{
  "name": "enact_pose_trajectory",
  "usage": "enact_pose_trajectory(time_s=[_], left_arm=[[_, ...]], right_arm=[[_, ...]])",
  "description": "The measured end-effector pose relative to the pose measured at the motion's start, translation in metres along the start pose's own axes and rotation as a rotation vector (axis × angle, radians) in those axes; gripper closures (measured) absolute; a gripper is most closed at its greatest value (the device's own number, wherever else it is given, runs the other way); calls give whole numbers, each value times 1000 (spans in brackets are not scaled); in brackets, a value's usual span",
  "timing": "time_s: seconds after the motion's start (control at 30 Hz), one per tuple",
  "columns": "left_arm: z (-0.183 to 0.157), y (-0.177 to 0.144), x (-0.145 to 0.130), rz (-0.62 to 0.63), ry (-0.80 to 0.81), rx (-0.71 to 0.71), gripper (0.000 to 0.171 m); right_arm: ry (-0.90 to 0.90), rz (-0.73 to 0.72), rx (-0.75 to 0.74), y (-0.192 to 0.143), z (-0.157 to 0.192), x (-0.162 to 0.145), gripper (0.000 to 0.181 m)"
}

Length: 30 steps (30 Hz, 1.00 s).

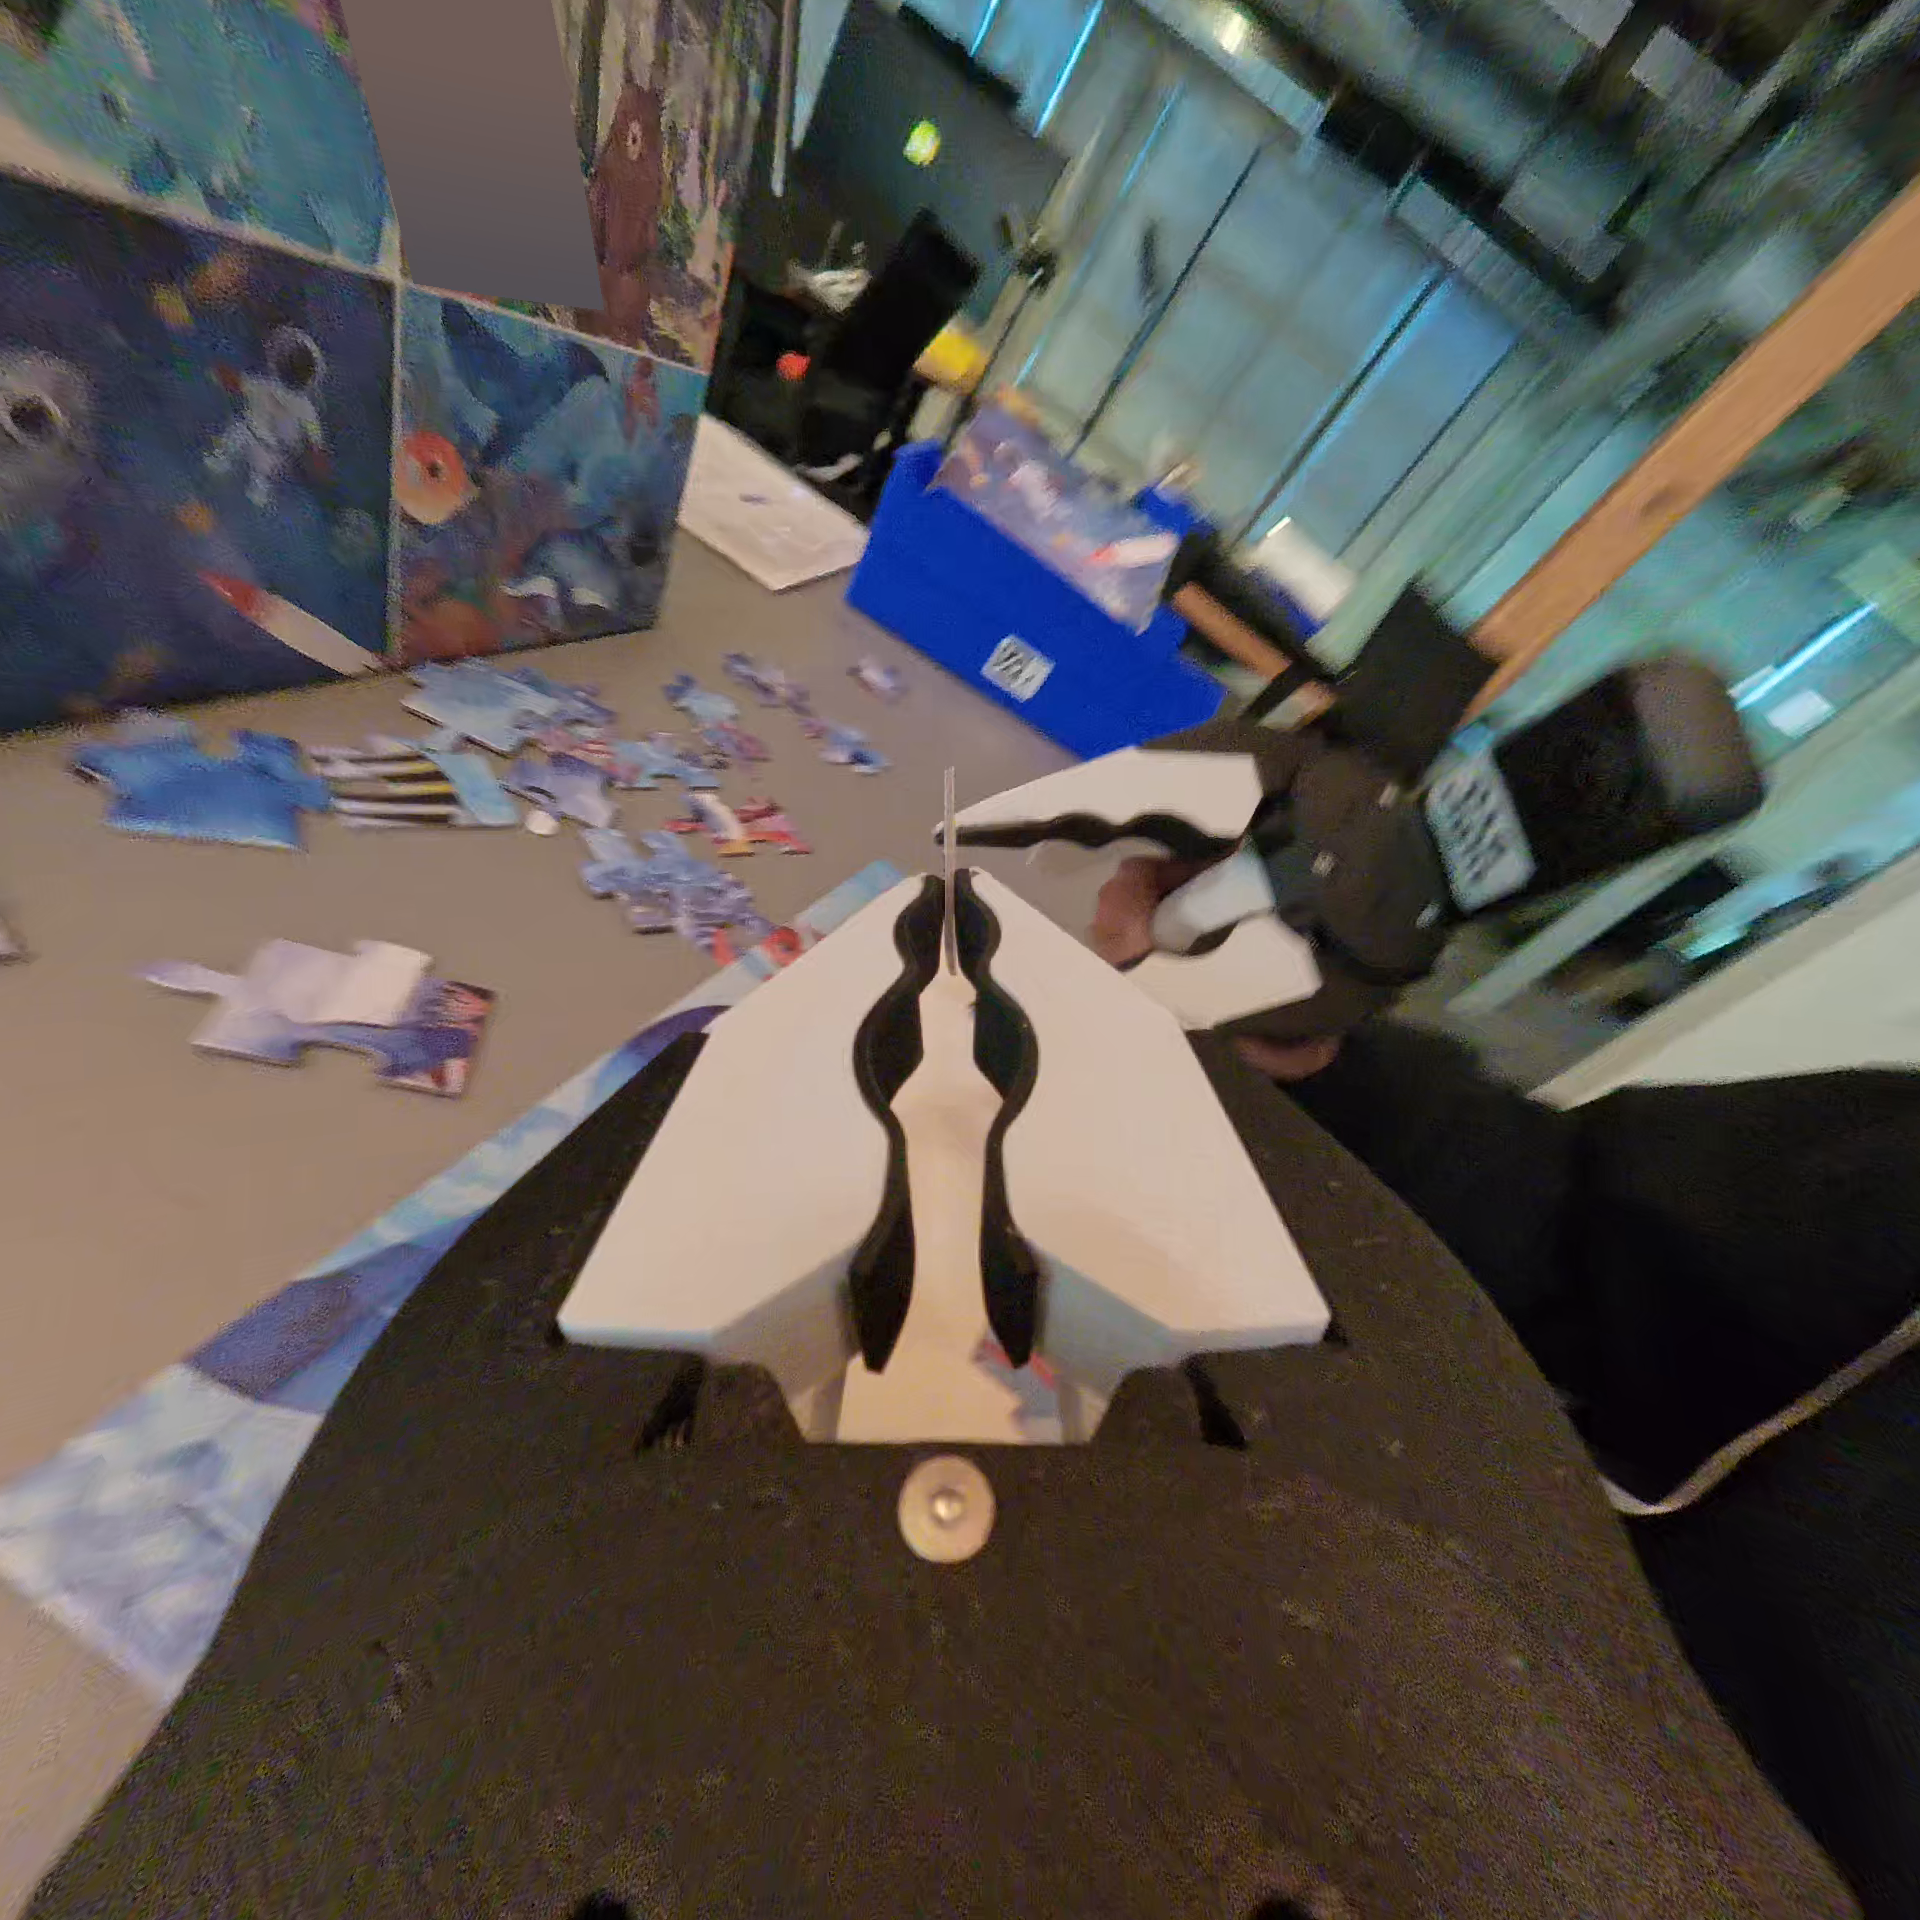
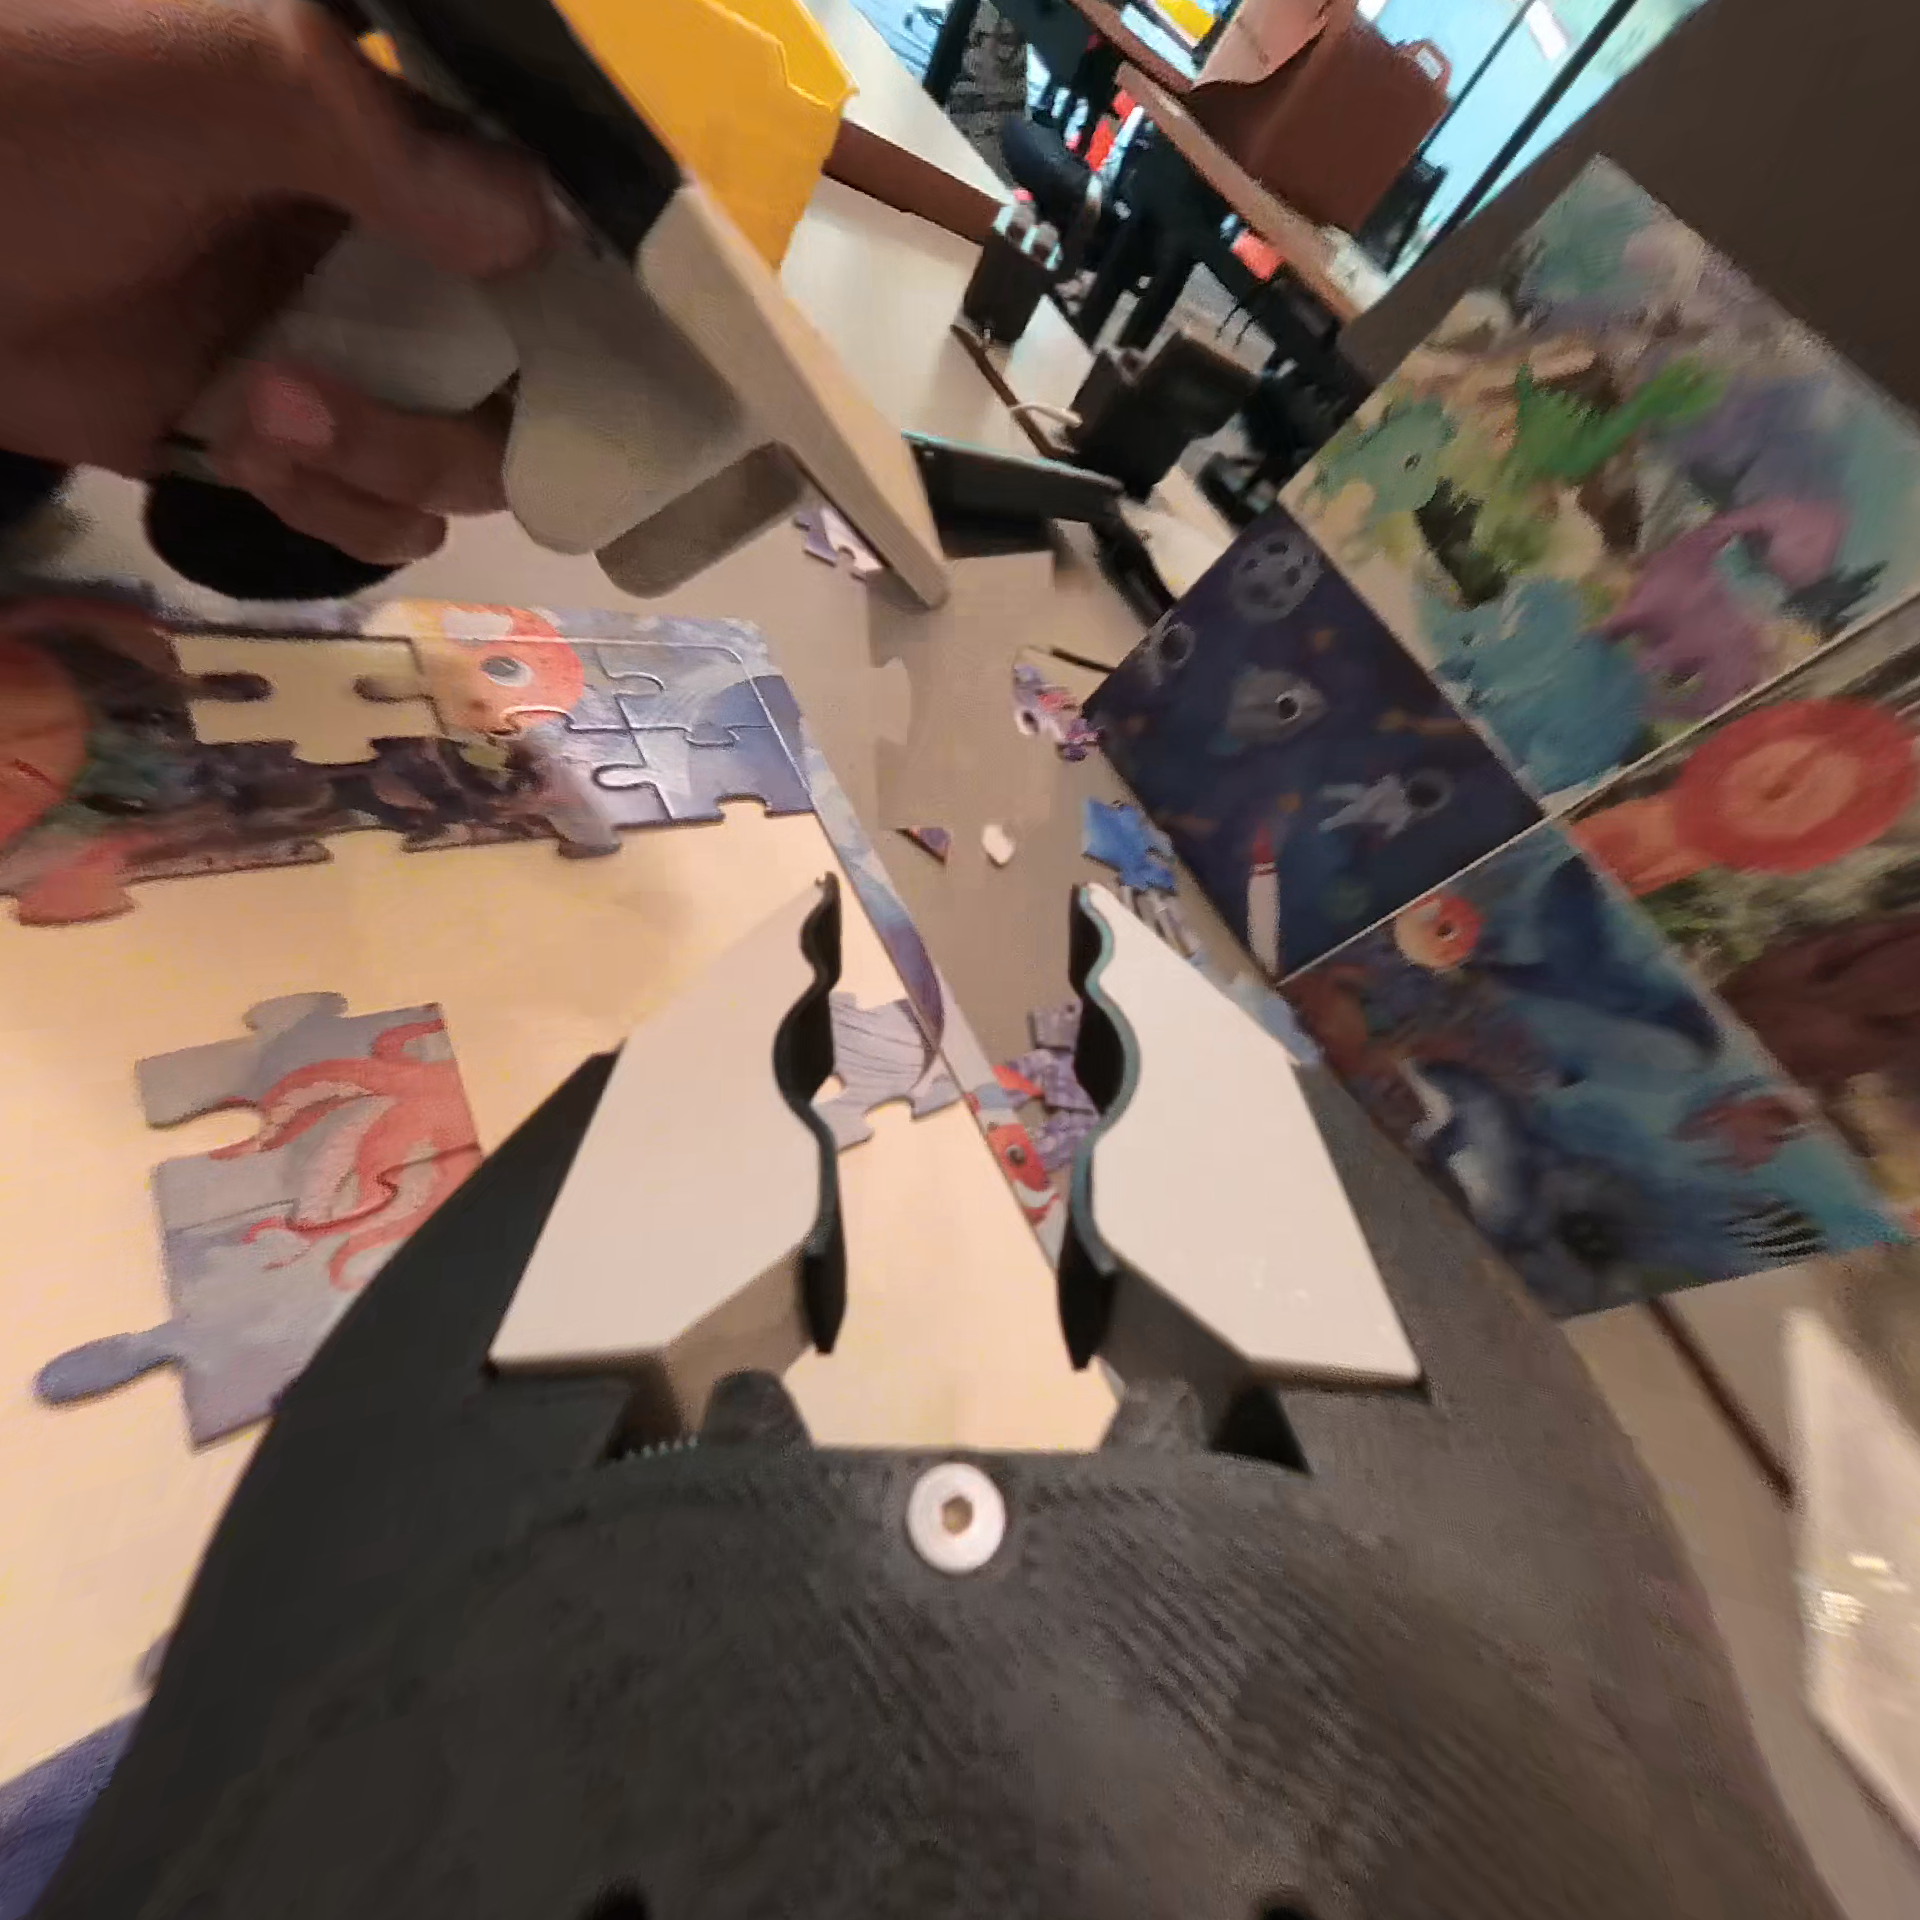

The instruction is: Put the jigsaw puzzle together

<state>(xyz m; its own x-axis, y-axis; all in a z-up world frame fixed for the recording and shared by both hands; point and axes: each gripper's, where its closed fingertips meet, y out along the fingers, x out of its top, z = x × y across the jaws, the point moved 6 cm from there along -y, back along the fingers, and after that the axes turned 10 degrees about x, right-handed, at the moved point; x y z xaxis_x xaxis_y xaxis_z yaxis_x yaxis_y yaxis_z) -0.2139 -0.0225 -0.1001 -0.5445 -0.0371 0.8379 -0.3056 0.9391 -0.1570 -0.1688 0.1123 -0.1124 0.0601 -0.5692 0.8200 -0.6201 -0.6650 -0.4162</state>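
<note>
The left gripper [image 1: 948, 883] pinches one thin puzzle piece [image 1: 949, 831] edge-on above the tabletop [image 1: 260, 1195], while the right gripper [image 2: 951, 904] hangs spread over the part-built puzzle [image 2: 644, 727].

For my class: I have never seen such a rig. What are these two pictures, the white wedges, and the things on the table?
A person holds a two-finger gripper in each hand; a camera on each looks along its white fingers. The left view shows the left gripper shut on a thin puzzle piece, seen edge-on, with loose pieces on the grey table. The right view shows the right gripper open above the part-built puzzle on a pale board.
</note>
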Motion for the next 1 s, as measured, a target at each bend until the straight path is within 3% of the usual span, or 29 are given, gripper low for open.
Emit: enact_pose_trajectory(time_s=[0.13,0.37,0.47,0.6,0.7,0.8,0.93,1.0], left_arm=[[9,1,-2,-7,-238,-115,171],[4,7,-9,43,-343,-202,171],[6,6,-10,43,-341,-206,171],[6,3,-6,12,-368,-259,149],[7,2,-4,-9,-382,-281,136],[7,1,-4,-15,-370,-286,121],[-1,-1,1,-49,-342,-361,102],[-9,-1,1,-48,-300,-408,102]], right_arm=[[-212,58,-138,5,10,12,136],[-517,177,-305,10,20,18,150],[-556,196,-314,12,21,17,150],[-498,181,-273,13,21,16,150],[-337,106,-198,13,18,15,150],[-8,-53,-33,10,11,16,150],[573,-372,396,6,12,22,150],[795,-519,605,2,10,25,151]])
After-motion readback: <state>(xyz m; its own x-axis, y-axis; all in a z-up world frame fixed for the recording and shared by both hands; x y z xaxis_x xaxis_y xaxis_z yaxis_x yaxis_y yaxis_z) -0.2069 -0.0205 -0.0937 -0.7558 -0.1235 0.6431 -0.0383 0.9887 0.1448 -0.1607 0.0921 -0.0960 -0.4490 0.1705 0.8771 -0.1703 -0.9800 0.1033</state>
